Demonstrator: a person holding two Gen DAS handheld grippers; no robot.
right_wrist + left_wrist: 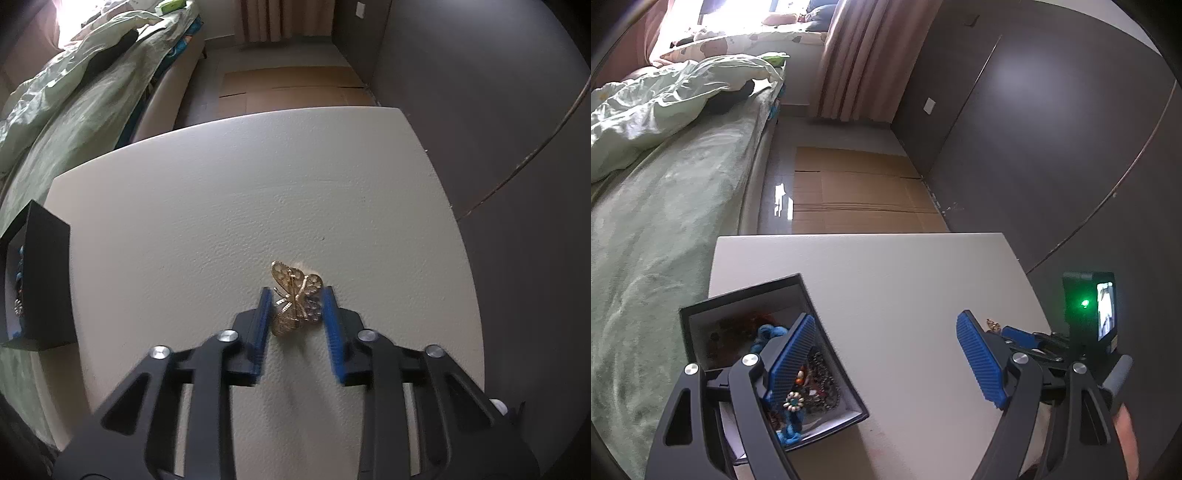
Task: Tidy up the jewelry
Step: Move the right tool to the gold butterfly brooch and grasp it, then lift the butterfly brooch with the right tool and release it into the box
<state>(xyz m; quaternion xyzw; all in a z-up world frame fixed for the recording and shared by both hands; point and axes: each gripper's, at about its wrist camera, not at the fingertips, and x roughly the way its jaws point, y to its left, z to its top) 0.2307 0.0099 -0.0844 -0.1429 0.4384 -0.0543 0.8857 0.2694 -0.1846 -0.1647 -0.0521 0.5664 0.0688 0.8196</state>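
Your right tool (pixel 293 295) has its pads nearly pinching the gold butterfly (pixel 295 299) on the table (pixel 184 221); your left tool (pixel 886 354) is spread; the box (pixel 44 277) waits at nine o'clock.

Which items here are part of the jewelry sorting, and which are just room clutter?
Part of the job:
- gold butterfly brooch, on the white table, between the right claw pads
- black box holding beaded jewelry
- left claw, open over the table by the box

Just lying about:
- bed with green bedding
- flattened cardboard on the floor
- curtain
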